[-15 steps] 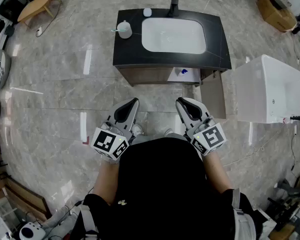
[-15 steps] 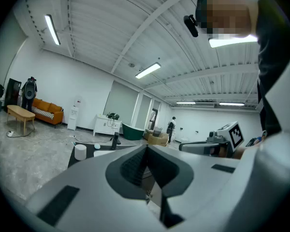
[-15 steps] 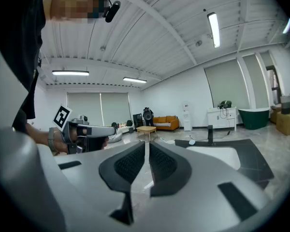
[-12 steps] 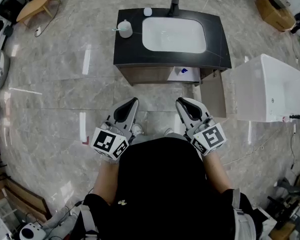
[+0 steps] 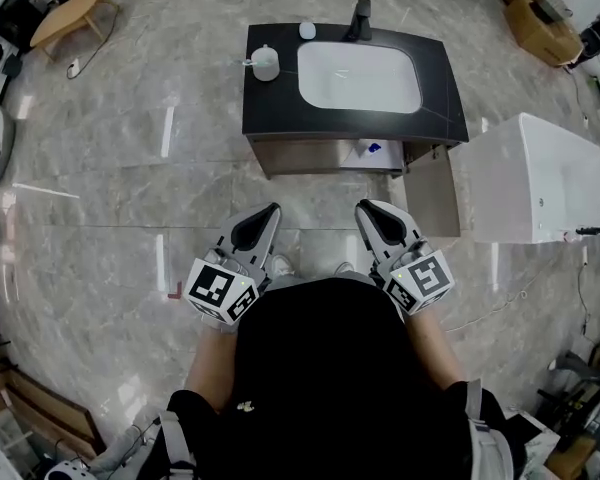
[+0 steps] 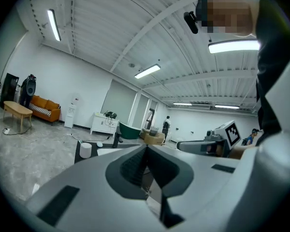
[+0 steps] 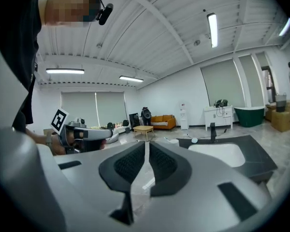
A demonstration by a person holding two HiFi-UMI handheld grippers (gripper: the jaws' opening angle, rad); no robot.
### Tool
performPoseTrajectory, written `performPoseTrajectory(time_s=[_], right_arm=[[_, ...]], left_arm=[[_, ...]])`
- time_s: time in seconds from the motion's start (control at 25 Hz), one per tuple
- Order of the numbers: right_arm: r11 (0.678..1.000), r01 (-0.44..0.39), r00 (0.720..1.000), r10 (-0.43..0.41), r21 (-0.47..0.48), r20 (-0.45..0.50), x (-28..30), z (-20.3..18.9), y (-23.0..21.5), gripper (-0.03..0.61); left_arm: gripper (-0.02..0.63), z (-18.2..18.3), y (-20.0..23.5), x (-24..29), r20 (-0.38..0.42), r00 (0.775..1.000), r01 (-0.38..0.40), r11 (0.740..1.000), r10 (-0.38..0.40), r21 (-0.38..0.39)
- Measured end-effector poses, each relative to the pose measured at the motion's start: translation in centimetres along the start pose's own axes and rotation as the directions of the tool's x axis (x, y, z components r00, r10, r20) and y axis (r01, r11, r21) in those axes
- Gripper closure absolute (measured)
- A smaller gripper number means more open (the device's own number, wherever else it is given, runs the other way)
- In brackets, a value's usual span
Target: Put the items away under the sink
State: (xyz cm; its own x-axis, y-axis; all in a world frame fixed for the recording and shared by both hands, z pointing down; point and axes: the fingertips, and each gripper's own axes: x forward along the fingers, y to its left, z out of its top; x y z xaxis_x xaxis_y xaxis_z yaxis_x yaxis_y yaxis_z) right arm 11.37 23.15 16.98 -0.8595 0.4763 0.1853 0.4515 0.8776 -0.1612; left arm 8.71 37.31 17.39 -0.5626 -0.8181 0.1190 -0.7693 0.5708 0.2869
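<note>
Both grippers are held low in front of the person, well apart from the sink cabinet.

The left gripper (image 5: 271, 211) and right gripper (image 5: 364, 208) point toward the vanity (image 5: 280, 98). Each has its jaws pressed together with nothing between them, as each gripper's own view shows. On the dark counter surface a white container (image 5: 266, 64) stands just left of the white basin (image 5: 360, 76). A small white round item (image 5: 308, 30) lies near the black faucet (image 5: 360, 16). Under the sink the cabinet door (image 5: 430, 193) stands open at the right. A white item with a blue mark (image 5: 372, 149) shows inside the compartment. A white tub (image 5: 540, 178) sits to the right of the vanity on the grey marble floor (image 5: 100, 198).
</note>
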Motion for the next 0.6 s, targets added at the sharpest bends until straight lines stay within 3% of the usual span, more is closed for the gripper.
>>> performPoseTrajectory(time_s=[0.24,0.4,0.6], right_arm=[[0.998,0.057,0.998,-0.057,0.024,-0.012,2.8,-0.4,2.2,0.532],[0.997,0.069,0.997,-0.069,0.026,-0.023,3.6,-0.6,2.3,0.532],[0.992,0.099,0.994,-0.096,0.074,-0.05,4.2,-1.4,-0.8,0.532]], left_arm=[[0.592,-0.2,2.5,-1.2,-0.011,0.997,0.079,0.997,-0.079,0.006],[0.592,-0.7,4.0,-0.5,-0.024,0.998,0.059,0.998,-0.059,-0.022],[0.592,-1.6,5.5,1.8,-0.055,0.998,0.032,0.998,-0.035,-0.056]])
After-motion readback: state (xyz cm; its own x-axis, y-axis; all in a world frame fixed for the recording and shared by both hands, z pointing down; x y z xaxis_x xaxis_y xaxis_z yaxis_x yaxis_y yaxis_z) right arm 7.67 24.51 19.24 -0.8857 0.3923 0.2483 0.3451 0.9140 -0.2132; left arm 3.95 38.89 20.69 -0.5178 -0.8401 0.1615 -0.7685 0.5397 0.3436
